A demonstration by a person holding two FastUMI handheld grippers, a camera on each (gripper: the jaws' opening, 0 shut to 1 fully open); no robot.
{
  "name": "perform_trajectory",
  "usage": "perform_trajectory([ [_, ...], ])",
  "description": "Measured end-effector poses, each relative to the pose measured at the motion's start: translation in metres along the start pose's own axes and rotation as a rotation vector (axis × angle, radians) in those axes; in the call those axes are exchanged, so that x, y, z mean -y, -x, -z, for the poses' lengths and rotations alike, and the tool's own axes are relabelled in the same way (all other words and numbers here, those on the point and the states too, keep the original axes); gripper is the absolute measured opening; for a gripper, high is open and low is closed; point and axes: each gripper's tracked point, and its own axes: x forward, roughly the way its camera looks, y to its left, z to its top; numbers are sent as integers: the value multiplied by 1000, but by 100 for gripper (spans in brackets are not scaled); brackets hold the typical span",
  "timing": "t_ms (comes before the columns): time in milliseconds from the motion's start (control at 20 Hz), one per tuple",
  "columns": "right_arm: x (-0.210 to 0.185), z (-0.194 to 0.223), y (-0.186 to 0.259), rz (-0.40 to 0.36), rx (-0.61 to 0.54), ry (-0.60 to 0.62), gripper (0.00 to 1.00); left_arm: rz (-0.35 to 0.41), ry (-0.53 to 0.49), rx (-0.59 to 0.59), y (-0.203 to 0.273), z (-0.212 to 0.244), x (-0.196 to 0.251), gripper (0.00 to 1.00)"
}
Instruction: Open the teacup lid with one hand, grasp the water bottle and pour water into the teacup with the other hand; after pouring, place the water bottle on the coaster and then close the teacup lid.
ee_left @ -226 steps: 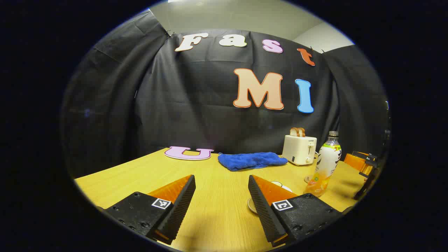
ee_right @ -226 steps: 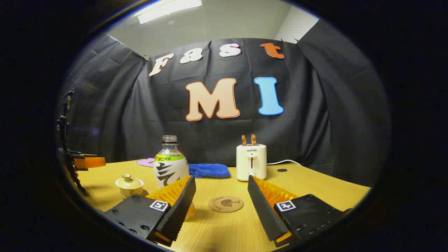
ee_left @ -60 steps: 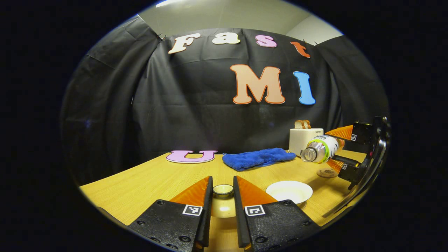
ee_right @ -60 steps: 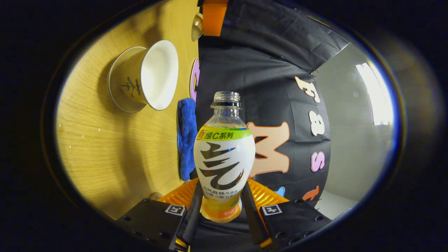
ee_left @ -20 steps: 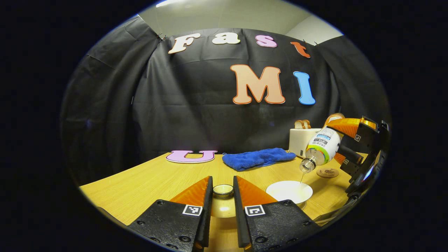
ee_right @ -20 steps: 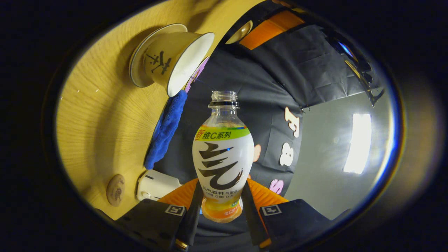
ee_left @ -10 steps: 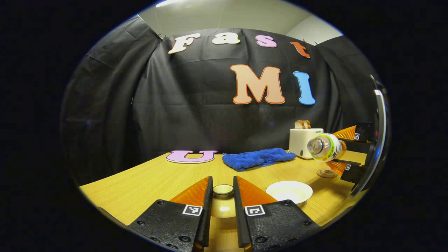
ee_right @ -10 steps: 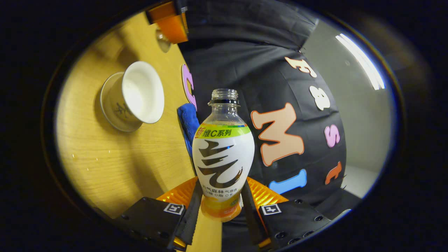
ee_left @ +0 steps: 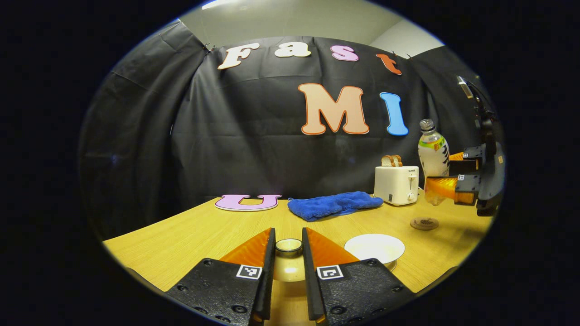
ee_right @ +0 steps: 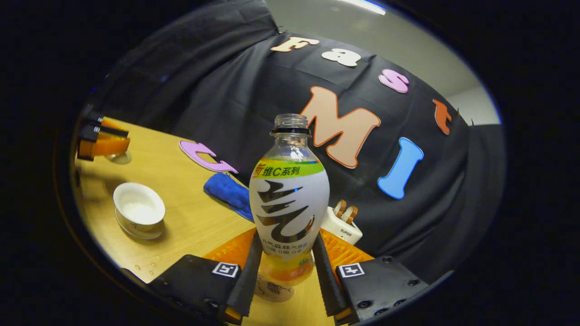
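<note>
Right gripper view looks over the wooden table, where the water bottle stands nearly upright in the air, uncapped, with the right gripper clamped on its lower body from both sides. Just below the bottle's base lies the coaster. Off to the left sits the open teacup, well apart from the bottle. Left gripper view shows the left gripper closed narrowly on the knob of the teacup lid, beside the teacup, with the blue cloth and toaster behind.
</note>
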Motion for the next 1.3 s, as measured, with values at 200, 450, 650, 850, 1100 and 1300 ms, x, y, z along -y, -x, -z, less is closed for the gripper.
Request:
perform_trajectory([
  [200,8,22,-8,-36,-55,-220,67,0,0,0,0,0,0,29],
  [450,17,51,-22,-22,-103,-390,64,0,0,0,0,0,0,29],
  [650,19,73,-21,-13,-139,-431,66,0,0,0,0,0,0,29],
  [850,18,88,-25,-7,-161,-501,66,0,0,0,0,0,0,29],
  [1100,30,96,-26,31,-165,-541,66,0,0,-1,0,0,0,29],
  [1300,29,99,-25,28,-162,-535,65,0,0,0,0,0,0,29],
])
